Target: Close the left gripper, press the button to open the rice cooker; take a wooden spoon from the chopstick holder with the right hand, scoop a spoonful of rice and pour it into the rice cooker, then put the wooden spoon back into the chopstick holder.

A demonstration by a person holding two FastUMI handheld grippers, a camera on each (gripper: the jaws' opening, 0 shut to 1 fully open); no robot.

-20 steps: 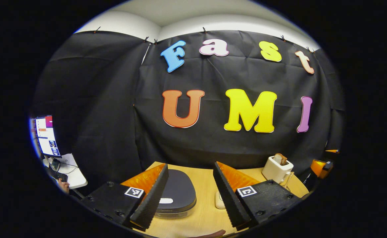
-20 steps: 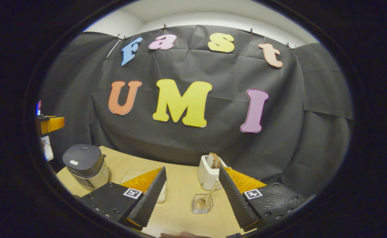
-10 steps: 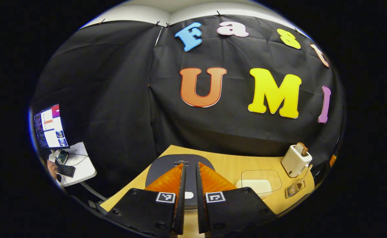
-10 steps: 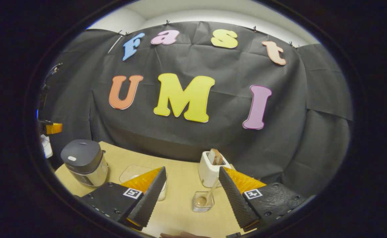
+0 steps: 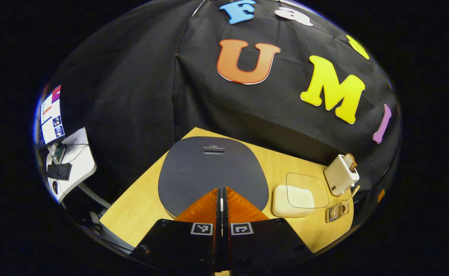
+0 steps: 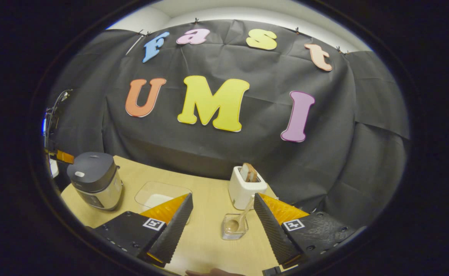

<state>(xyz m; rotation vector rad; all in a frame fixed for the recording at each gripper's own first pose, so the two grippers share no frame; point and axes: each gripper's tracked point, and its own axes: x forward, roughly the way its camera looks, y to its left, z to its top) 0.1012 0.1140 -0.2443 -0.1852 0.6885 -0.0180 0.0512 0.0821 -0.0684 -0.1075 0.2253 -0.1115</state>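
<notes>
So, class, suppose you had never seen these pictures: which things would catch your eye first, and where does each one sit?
The rice cooker stands out first: its broad dark lid is closed, at the table's left end, and the left gripper is poised over its near edge with fingers together. Next comes the white toaster with bread in its slot, near the back wall. Just in front of it, the wooden spoon leans in the clear chopstick holder, framed by the open right gripper.
</notes>
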